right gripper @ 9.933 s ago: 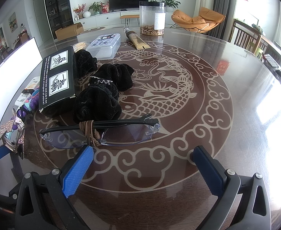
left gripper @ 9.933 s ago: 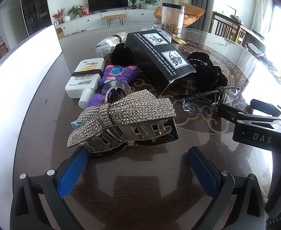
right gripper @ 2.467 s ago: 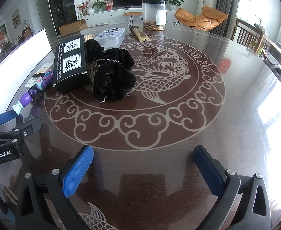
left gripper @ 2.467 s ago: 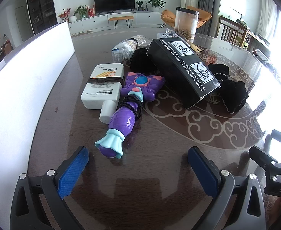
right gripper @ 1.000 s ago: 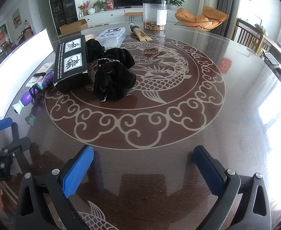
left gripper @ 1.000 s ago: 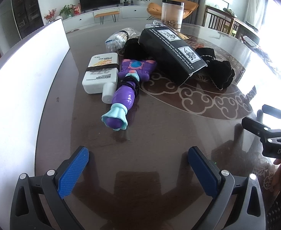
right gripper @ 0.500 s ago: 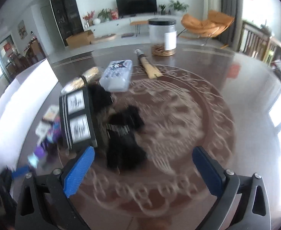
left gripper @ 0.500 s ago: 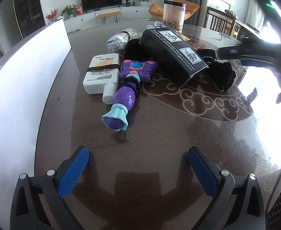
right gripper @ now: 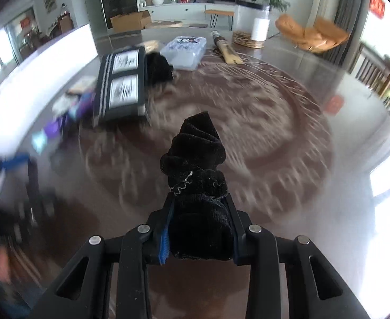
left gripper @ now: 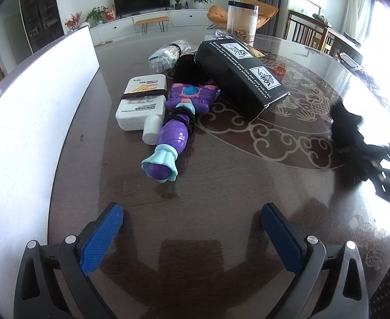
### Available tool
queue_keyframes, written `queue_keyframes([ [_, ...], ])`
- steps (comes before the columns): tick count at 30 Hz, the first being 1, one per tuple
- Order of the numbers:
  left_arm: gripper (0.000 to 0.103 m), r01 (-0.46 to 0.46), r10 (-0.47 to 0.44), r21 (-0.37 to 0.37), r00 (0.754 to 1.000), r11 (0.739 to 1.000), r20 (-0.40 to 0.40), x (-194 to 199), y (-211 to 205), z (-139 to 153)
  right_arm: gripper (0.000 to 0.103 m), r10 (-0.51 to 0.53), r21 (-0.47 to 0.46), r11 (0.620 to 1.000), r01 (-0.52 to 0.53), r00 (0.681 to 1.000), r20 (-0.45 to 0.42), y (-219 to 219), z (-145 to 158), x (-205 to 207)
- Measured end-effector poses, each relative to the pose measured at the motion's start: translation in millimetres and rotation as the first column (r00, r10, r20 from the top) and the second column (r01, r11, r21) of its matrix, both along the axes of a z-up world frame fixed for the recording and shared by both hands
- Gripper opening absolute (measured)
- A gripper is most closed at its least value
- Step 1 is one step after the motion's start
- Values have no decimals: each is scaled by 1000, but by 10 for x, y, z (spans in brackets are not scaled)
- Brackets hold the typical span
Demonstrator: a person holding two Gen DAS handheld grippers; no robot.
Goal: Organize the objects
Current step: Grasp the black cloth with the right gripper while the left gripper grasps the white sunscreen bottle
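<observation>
L wrist view: left gripper [left gripper: 192,228] jaws wide apart, nothing btwn, hovering over bare dark table [left gripper: 208,180]. Purple toy wand [left gripper: 176,130] ahead, touching white sunscreen bottle [left gripper: 143,101]; black box [left gripper: 241,78] tilted just behind. At far R edge, black cloth bundle [left gripper: 348,135] in right gripper, blurred.

R wrist view: right gripper [right gripper: 199,232] jaws just been closing, now clamped on black cloth bundle [right gripper: 197,170], pads pressing both sides, bundle sticking out ahead above table. Background smeared; clear plastic case [right gripper: 185,50] near black box.
</observation>
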State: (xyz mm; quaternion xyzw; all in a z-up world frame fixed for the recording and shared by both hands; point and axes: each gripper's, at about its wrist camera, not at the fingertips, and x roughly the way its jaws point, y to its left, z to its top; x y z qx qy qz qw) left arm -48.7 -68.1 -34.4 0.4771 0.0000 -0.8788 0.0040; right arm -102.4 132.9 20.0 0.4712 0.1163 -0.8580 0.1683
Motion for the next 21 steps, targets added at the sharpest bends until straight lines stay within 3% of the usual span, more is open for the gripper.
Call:
queue_keyframes([
  [1,103,-1,1,1,1000,1000,0,0,0,1,36,-5,2,1000,5,1000,-21,61,6,94],
  [3,103,-2,2,1,1000,1000,0,0,1,-2,57,-25,4,1000,25,998,-63,130,-26,215],
  [4,103,-1,1,1,1000,1000,0,-2,3,-1,78,-31,-3,1000,31,997,-66,149,-24,228],
  [5,103,0,0,0,1000,1000,0,-2,3,-3,85,-42,-13,999,41,997,-67,161,-51,229],
  [9,103,43,-43,1,998,999,41,-35,-17,1,85,-55,-32,998,53,996,-70,177,-65,225],
  [10,103,45,-45,2,997,999,70,-65,-41,10,90,-57,-42,998,54,997,-61,175,-75,201],
  [11,103,27,-28,16,996,1000,80,-103,-98,52,96,-65,-60,996,63,997,-41,212,-96,183],
  [14,103,-44,41,128,999,991,24,-277,-353,297,97,-96,-71,993,94,995,-34,266,-62,184],
  [16,103,-105,103,163,995,981,18,-508,-511,443,98,-114,-52,992,112,993,-38,250,-59,172],
  [20,103,-157,153,105,987,982,45,-982,-609,426,98,-117,-49,992,116,992,-37,256,-57,182],
  [21,98,-164,160,91,986,982,53,-1073,-616,379,98,-117,-49,992,116,992,-37,258,-57,185],
])
